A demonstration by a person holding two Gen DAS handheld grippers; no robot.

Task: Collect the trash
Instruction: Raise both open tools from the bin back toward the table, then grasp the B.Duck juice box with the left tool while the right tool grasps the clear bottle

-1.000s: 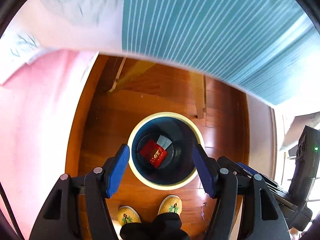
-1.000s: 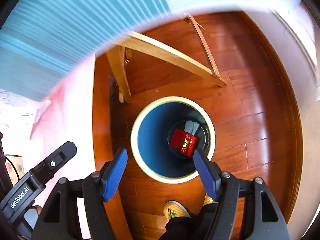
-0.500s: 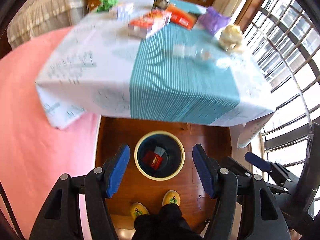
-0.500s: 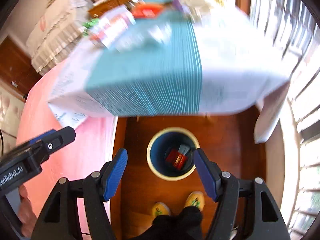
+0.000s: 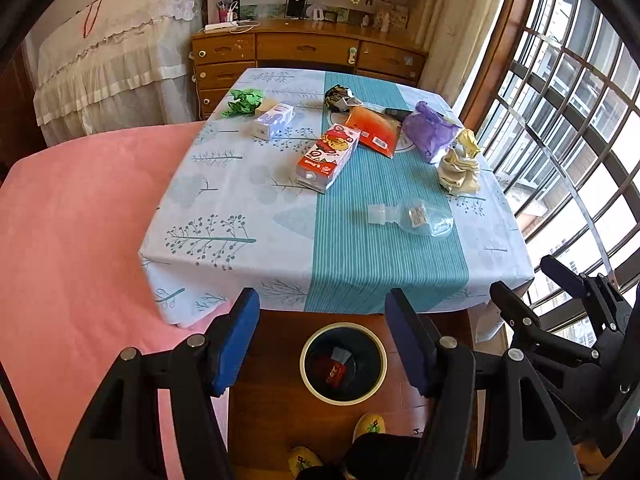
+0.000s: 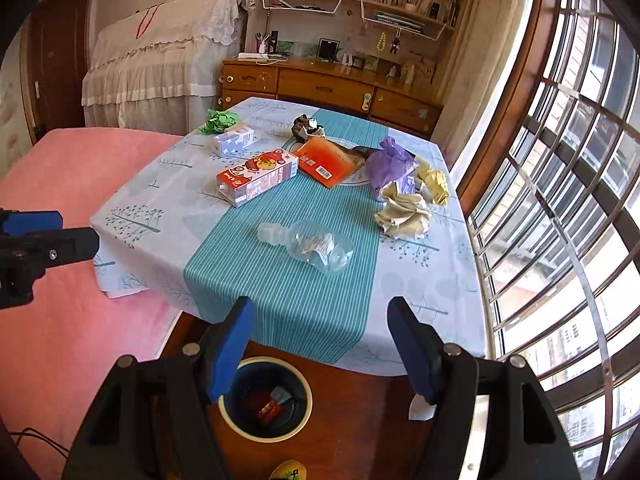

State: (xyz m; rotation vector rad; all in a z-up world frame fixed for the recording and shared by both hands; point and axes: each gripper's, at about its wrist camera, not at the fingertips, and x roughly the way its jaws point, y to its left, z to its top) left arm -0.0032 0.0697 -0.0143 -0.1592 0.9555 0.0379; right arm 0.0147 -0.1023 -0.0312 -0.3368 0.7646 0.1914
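A blue bin with a cream rim (image 5: 344, 362) (image 6: 267, 398) stands on the wood floor before the table, with a red packet (image 5: 335, 372) inside. On the table lie a clear plastic bottle (image 5: 416, 220) (image 6: 310, 246), a red juice carton (image 5: 328, 156) (image 6: 258, 176), an orange packet (image 5: 374, 130), a purple bag (image 5: 430, 132), crumpled beige paper (image 5: 458, 168), green paper (image 5: 242, 102) and a small white box (image 5: 274, 120). My left gripper (image 5: 322, 346) and right gripper (image 6: 320, 354) are both open and empty, held above the bin.
A pink bed (image 5: 80, 240) lies left of the table. A barred window (image 5: 568, 120) runs along the right. A wooden dresser (image 5: 304, 54) stands behind the table. My feet in yellow slippers (image 5: 370, 426) are by the bin.
Both grippers have risen and tilted up from looking straight down into the bin. The tabletop and its trash have come into view. Both stay open.
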